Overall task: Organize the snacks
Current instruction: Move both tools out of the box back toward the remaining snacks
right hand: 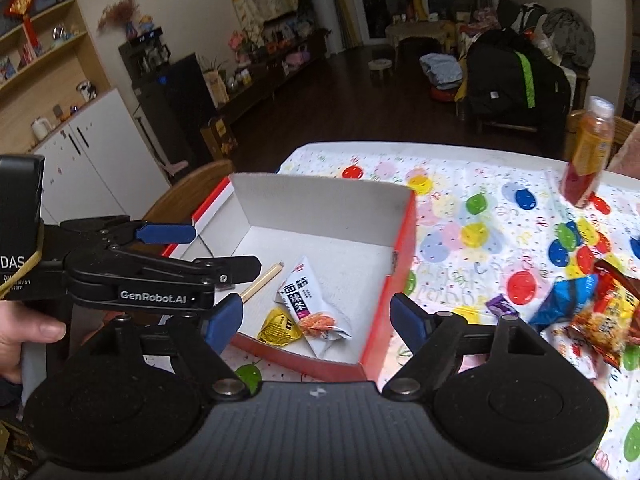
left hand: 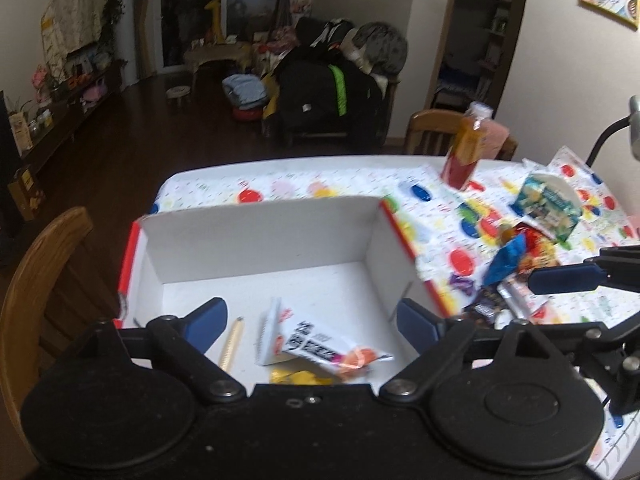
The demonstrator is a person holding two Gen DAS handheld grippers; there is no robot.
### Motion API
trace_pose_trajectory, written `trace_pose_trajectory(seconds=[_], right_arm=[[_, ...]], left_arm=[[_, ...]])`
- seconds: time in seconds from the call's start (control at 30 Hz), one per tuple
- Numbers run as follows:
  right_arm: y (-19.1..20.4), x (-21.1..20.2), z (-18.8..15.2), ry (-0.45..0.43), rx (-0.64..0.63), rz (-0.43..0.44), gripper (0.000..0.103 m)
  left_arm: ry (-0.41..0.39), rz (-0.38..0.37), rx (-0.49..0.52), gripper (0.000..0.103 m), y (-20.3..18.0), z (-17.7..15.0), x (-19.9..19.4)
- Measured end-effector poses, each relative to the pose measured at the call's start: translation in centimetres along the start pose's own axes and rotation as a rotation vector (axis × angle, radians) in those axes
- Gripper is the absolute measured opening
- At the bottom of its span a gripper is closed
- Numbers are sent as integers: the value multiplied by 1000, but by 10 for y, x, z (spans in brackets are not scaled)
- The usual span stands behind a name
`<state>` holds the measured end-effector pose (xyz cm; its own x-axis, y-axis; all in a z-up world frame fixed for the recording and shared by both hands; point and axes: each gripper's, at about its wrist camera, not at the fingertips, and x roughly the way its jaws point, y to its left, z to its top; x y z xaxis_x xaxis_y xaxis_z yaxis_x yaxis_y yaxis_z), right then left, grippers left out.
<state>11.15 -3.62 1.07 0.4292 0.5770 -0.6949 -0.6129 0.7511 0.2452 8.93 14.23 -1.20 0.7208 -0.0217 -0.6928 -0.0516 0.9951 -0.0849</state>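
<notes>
White snack packet [left hand: 316,346] lies in the box [left hand: 256,236] between the open left gripper's [left hand: 310,322] fingers

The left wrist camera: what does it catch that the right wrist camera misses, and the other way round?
Only the left wrist view shows the green snack bag at the far end of the pile. Only the right wrist view shows a hand, the white cabinet and wall shelves. Both show the box holding a white packet, a yellow packet and a stick, plus the bottle.

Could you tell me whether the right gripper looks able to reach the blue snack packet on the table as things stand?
Probably yes: the right gripper is open and empty, and the blue snack packet lies uncovered atop the pile beside the box.
</notes>
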Motion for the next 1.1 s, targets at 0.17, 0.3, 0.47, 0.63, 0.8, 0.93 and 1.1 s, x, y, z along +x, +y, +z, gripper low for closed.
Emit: trace_pose_trajectory(seconds=[0.17, 0.3, 0.47, 0.63, 0.8, 0.93, 1.1], right_arm=[[-22, -28, -10, -46, 51, -23, 85], [-47, -49, -24, -82, 89, -65, 85], [-81, -69, -42, -101, 133, -128, 86], [-111, -82, -59, -97, 137, -189, 86], [-137, -86, -76, -69, 136, -237, 86], [-159, -86, -89, -43, 150, -267, 86], [-184, -84, -102, -10, 160, -284, 86]], left_arm=[[-44, -27, 6, 100, -20, -1, -10], [-90, -37, 34, 102, -39, -2, -16], [-120, -70, 53, 103, -63, 0, -16], [-119, -101, 75, 103, -92, -1, -8], [-91, -133, 108, 102, -122, -3, 9], [-60, -148, 139, 102, -144, -5, 27], [-9, -161, 176, 102, -166, -9, 53]])
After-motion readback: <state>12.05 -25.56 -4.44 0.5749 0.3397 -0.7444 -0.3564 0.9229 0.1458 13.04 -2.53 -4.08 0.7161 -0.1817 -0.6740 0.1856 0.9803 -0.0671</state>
